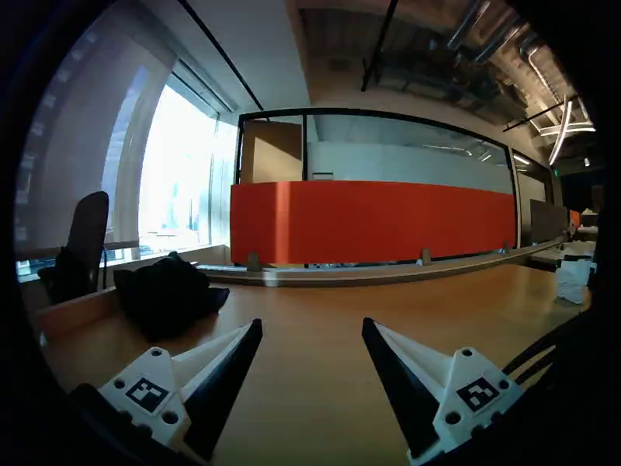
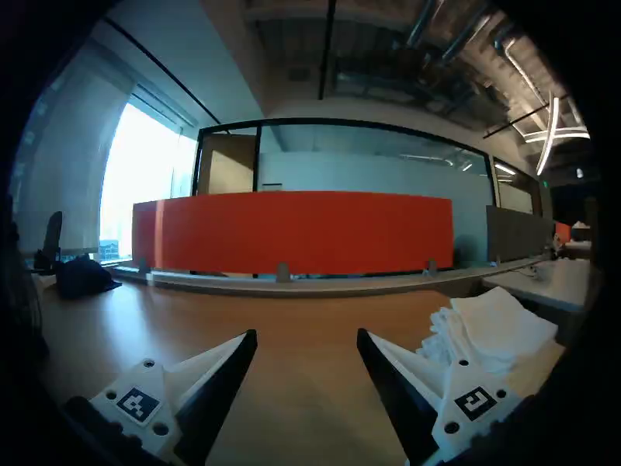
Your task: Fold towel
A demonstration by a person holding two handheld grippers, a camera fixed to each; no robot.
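Observation:
A white towel (image 2: 493, 326) lies bunched on the wooden table (image 2: 310, 326), just right of my right gripper (image 2: 307, 346). That gripper is open with nothing between its fingers. In the left gripper view the same white towel (image 1: 573, 281) shows small at the far right edge of the table (image 1: 326, 326). My left gripper (image 1: 312, 334) hovers low over bare wood, open and empty, well left of the towel.
A dark bundle of cloth (image 1: 167, 293) sits on the table's left part, seen farther off as a dark bundle (image 2: 81, 276). An orange partition (image 1: 372, 221) runs along the table's back edge. A black chair (image 1: 78, 248) stands at the left by the window.

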